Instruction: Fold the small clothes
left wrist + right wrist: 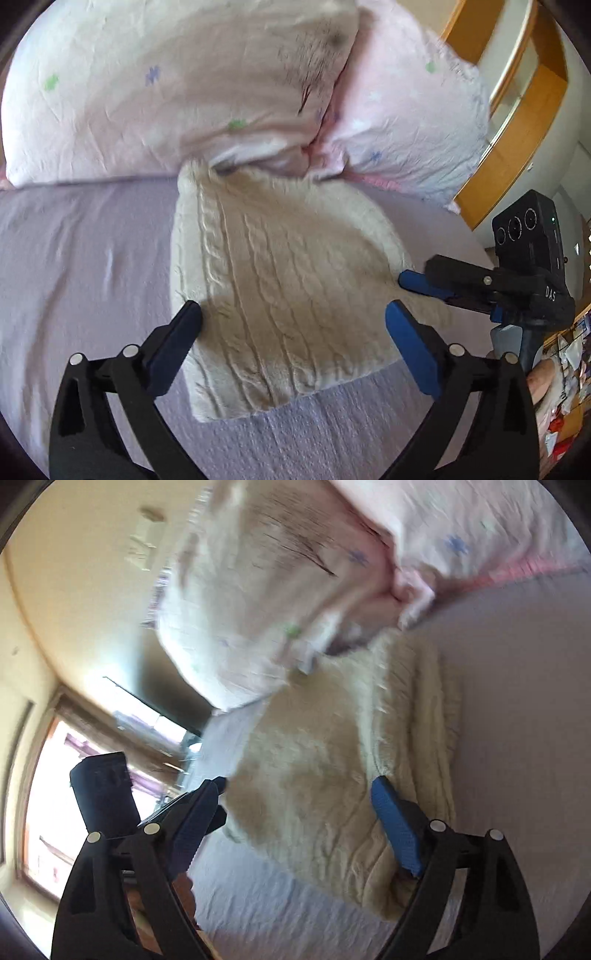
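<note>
Cream cable-knit sweater [280, 295] lies folded on lilac bedsheet [81, 266] below the pillows; left gripper [293, 321] and right gripper [299, 808] hover, jaws spread, holding nothing; likely best to pinch matching corners evenly.

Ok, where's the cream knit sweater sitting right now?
The cream knit sweater lies folded on the lavender bedsheet, its far edge touching the pillows. In both wrist views it fills the centre, between the open hand-held grippers.
</note>
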A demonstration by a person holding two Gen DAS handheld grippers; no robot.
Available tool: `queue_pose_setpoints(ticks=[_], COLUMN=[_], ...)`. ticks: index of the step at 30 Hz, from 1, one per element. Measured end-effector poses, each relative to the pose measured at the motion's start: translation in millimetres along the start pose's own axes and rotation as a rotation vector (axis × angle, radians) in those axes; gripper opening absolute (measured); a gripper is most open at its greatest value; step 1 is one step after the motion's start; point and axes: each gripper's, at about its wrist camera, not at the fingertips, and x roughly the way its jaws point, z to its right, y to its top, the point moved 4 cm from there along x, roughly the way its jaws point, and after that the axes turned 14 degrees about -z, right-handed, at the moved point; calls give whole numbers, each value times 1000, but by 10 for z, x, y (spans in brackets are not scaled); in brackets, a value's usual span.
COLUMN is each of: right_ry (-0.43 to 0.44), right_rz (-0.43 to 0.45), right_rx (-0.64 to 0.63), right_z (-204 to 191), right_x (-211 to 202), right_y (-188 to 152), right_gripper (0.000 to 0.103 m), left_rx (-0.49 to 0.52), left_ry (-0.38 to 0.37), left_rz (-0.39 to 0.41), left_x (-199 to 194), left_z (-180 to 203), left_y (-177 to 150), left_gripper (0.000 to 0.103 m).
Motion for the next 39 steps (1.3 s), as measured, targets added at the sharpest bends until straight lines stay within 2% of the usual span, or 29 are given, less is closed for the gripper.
queue_pose_setpoints(ticks=[2, 4, 5, 7, 9, 11, 13, 15, 19, 25, 28, 39], right_ry=[75, 78, 50, -59, -153, -316, -525, -630, -697, -804, -807, -809], right_rz=[57, 47, 58, 127, 183, 194, 152, 115, 49, 16, 10, 20], right_rx=[54, 111, 95, 12, -64, -66, -51, -74, -84, -99, -111, -134], right_z=[186, 182, 119, -61, -197, -152, -96, -64, -29, -41, -66, -97], right_x=[0, -115, -196, -400, -544, -570, -439, -205, 132, 261, 267, 283], right_y=[23, -31, -88, -237, -469, -694, -902, -1004, -1084, -1226, -1269, -1331], right_gripper=[74, 74, 84, 102, 102, 102, 102, 102, 102, 102, 102, 102], left_rx=[0, 28, 48, 76, 87, 64, 55, 53, 29, -40, -6, 25], left_ry=[144, 156, 148, 157, 197, 253, 283, 294, 300, 311, 360, 345], left_rz=[-18, 23, 46, 92, 106, 76, 57, 48, 18, -23, -49, -51], left_x=[196, 55, -52, -276, -427, -445, -453, -423, -290, -151, -93, -86], left_z=[-24, 62, 92, 120, 57, -26, -95, -123, -201, -378, -327, -326], left_y=[23, -44, -105, -261, -477, -664, -856, -1024, -1117, -1152, -1164, -1162], left_gripper=[101, 100, 101, 101, 101, 101, 101, 101, 101, 101, 101, 101])
